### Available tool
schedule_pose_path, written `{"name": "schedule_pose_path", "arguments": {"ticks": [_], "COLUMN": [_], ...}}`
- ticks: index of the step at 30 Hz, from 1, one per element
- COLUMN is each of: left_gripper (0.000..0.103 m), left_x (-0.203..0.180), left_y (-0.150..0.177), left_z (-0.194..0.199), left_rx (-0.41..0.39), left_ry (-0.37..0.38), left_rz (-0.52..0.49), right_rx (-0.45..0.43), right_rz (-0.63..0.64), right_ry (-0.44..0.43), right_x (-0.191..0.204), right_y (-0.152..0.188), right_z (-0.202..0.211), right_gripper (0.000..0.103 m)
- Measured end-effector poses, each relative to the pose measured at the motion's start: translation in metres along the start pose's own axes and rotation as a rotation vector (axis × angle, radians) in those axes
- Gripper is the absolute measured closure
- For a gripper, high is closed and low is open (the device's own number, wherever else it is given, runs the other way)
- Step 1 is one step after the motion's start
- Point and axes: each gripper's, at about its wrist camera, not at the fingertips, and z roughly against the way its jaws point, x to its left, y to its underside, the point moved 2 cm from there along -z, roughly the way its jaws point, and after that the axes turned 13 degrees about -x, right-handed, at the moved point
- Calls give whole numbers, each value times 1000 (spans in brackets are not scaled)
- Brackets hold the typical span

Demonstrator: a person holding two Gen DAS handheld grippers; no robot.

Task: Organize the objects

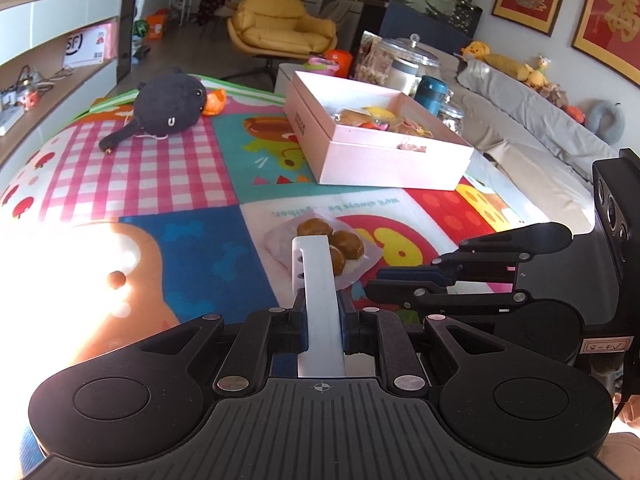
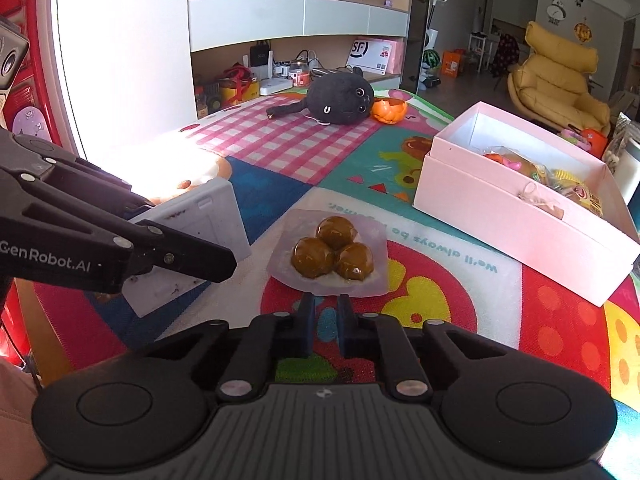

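A flat white plastic card (image 1: 318,300) is gripped on edge by the left claw (image 1: 320,312), just beside the clear packet of 3 brown glazed buns (image 2: 333,254). The right claw (image 2: 323,320), nearly closed and holding nothing, is held near that packet; the open pink cardboard box (image 2: 520,228) lies beyond it.

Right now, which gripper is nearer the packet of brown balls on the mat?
Right. The right gripper sits just short of the packet of brown balls, fingers slightly apart and empty. The left gripper, clamping a white flat panel, is off to the packet's left.
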Motion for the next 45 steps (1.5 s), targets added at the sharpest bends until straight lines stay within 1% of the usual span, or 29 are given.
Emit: {"name": "schedule_pose_path", "arguments": {"ticks": [4, 7, 12, 18, 24, 27, 28, 29, 30, 31, 32, 33, 37, 39, 40, 42, 43, 44, 45], "left_gripper": [87, 87, 87, 87, 87, 87, 87, 87, 87, 87, 87, 87, 87, 87, 87, 87, 87, 87, 87], "left_x": [1, 3, 3, 1, -2, -3, -4, -4, -5, -5, -5, -5, -1, 3, 6, 14, 17, 21, 25], "left_y": [0, 1, 2, 3, 3, 3, 3, 3, 3, 4, 4, 4, 2, -1, -3, -6, -8, -10, -11], "left_z": [3, 3, 3, 1, 1, 0, -1, -1, -1, -1, -1, -1, 1, 5, 8, 13, 14, 16, 17], "left_rx": [-5, -5, -1, 8, 6, 11, 12, 12, 13, 14, 15, 15, 6, -11, -19, -36, -41, -47, -51], "left_ry": [0, -3, -5, -8, -1, -4, -4, -3, -1, 0, -1, -2, -9, -17, -24, -43, -51, -61, -69], "left_rz": [7, 15, 18, 18, 16, 15, 14, 13, 12, 13, 14, 14, 19, 28, 33, 45, 48, 51, 55], "right_rx": [5, 6, 1, 2, -23, -43, -44, -45, -49, -58, -70, -79, -104, -102, -93, -69, -62, -55, -41], "right_rz": [12, -4, -6, -62, -58, -64, -68, -71, -75, -78, -80, -81, -53, -51, -60, -85, -94, -101, -102], "right_ry": [28, 44, 107, 158, 119, 109, 109, 110, 112, 113, 111, 108, 84, 56, 44, 14, 2, -4, -8], "right_x": [-2, -7, -18, -36, -27, -26, -27, -28, -28, -29, -29, -29, -22, -19, -18, -15, -14, -11, -8], "right_y": [3, 6, 13, 19, 21, 21, 21, 21, 22, 21, 20, 19, 5, -2, -5, -9, -11, -12, -13], "right_z": [5, 10, 18, 27, 34, 36, 36, 35, 35, 35, 34, 34, 27, 17, 11, -5, -13, -23, -33], "right_gripper": [94, 94, 94, 94, 94, 91, 87, 77, 69, 49, 33, 31, 31, 31, 29, 19, 12, 9, 8]}}
